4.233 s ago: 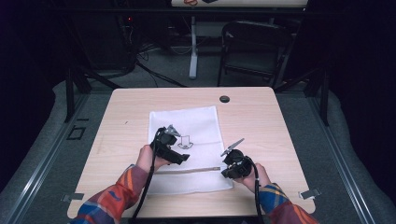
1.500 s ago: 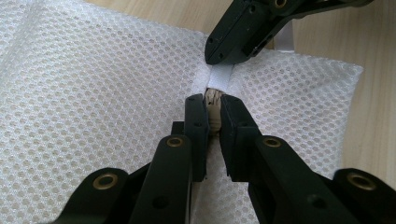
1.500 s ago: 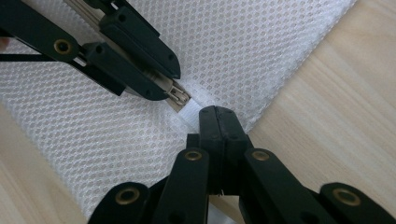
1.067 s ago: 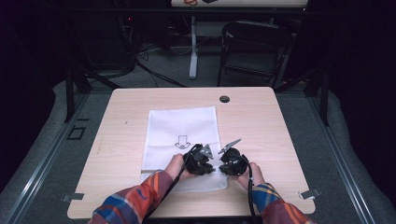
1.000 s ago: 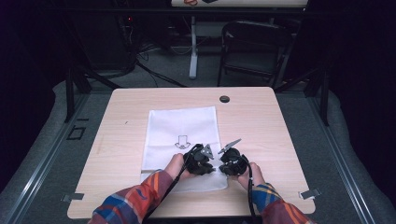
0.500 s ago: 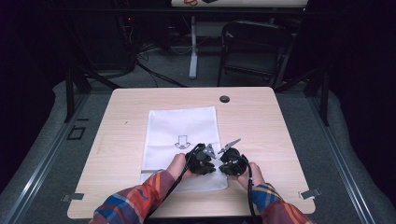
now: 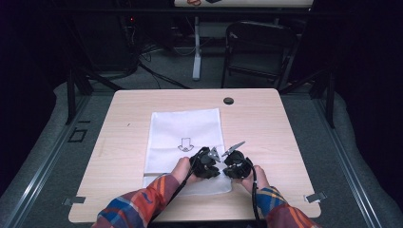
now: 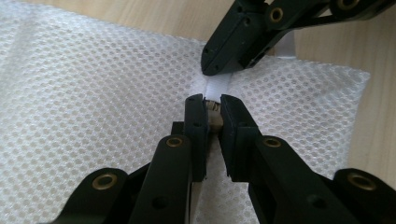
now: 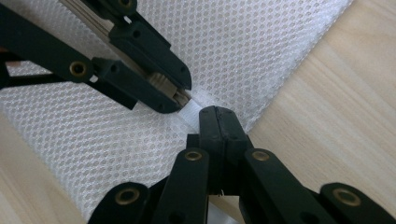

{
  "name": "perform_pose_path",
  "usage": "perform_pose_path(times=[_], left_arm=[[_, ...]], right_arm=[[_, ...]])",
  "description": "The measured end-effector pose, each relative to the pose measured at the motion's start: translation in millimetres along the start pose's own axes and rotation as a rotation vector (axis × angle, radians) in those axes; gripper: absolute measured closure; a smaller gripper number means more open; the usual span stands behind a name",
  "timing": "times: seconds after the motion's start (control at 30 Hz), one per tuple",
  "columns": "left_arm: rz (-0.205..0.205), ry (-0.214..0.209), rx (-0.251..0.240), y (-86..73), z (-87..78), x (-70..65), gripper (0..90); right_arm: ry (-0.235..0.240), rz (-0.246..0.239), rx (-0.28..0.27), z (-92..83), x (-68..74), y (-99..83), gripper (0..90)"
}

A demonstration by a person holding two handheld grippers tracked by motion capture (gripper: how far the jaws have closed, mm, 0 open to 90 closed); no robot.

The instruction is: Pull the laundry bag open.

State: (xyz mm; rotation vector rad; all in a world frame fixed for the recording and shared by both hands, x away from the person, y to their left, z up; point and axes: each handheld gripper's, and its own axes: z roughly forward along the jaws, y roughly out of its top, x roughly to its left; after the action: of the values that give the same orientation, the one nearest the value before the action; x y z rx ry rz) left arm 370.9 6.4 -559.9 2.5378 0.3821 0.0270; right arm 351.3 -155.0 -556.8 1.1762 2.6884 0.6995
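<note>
Risk is building near the desk's [image 7: 119, 142] front edge: left gripper [image 8: 212, 109] is clamping the mesh bag's [image 8: 93, 102] zipper pull [image 8: 214, 119], right gripper [image 9: 215, 122] is clenching the zipper tape [image 9: 190, 114]; either could be slipping off once tugged apart

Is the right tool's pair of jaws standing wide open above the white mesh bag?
No: the right tool has its jaws shut together on the zipper strip of the white mesh bag.

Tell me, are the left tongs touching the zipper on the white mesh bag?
Touching. In the left gripper view the left tongs are pinched on the small zipper pull of the white mesh bag, with no gap showing.
</note>
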Motion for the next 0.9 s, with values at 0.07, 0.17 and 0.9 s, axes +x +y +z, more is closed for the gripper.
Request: perform_pose_path(times=[0.07, 0.17, 0.9], left_arm=[[-0.003, 0.002, -0.013, -2.0, -0.3, 0.5, 81.8], [0.014, 0.016, -0.012, -3.6, -2.6, 0.2, 81.9], [0.006, -0.010, 0.001, -12.9, -11.1, 7.8, 81.8]], right_arm=[[-0.005, 0.004, -0.005, 0.4, -0.1, -0.6, 90.0], [-0.005, 0.006, 0.000, 0.1, -1.2, -0.6, 90.0], [-0.019, 0.007, 0.027, -0.8, 1.9, 0.9, 90.0]])
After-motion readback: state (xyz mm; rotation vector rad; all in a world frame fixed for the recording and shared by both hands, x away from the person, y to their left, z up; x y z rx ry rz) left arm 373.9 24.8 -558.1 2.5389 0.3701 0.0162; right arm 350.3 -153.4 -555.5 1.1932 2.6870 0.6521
